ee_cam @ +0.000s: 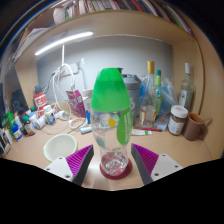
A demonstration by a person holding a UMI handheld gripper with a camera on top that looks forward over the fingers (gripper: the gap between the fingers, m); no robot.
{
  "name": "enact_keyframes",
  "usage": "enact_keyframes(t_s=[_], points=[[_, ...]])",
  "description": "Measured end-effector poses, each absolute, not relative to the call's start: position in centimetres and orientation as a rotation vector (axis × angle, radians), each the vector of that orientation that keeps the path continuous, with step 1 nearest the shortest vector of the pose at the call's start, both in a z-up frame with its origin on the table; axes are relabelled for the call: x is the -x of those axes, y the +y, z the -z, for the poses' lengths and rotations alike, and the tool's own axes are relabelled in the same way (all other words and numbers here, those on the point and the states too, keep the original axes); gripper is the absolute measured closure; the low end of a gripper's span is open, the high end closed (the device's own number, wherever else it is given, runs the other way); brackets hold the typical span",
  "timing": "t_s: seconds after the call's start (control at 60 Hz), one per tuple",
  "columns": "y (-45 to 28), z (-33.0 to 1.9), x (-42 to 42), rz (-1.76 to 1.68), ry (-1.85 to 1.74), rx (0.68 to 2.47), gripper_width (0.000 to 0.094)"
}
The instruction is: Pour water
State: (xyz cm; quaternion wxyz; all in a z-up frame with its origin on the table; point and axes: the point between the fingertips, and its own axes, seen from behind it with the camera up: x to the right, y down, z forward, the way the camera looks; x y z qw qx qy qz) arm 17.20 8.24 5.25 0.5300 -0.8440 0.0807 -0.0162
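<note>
A light wooden desk (170, 150) stretches away from me, crowded along its back edge, with a wooden shelf of books (105, 10) above it and a lit strip lamp (62, 43) beneath that shelf.

Straight ahead of me a clear plastic bottle with a tall bright green cap (111, 120) stands upright near the desk's front edge. It rises between my two fingers. My gripper (113, 160) is spread wide: the purple pad of my left finger (80, 157) and the purple pad of my right finger (146, 157) flank the bottle's base. A narrow gap shows on each side, so I am not pressing it. The base has a pinkish tint, and I cannot tell how much water is inside.

Toward the desk's left side sits a shallow white bowl (59, 147), near my left finger. Behind it are tangled white cables (62, 75) and small jars and bottles (25, 121). Toward the right back edge stand several clear glass bottles (165, 95), a brown-lidded jar (178, 120) and a brown mug (197, 125).
</note>
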Motion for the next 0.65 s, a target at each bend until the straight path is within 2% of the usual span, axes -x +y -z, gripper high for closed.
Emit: enact_keyframes(t_s=[0.233, 0.65], points=[[-2.5, -8.7, -15.2, 0.092, 0.213, 2.038, 0.0098], [-24.8, -23.1, -5.8, 0.157, 0.228, 1.965, 0.0099]])
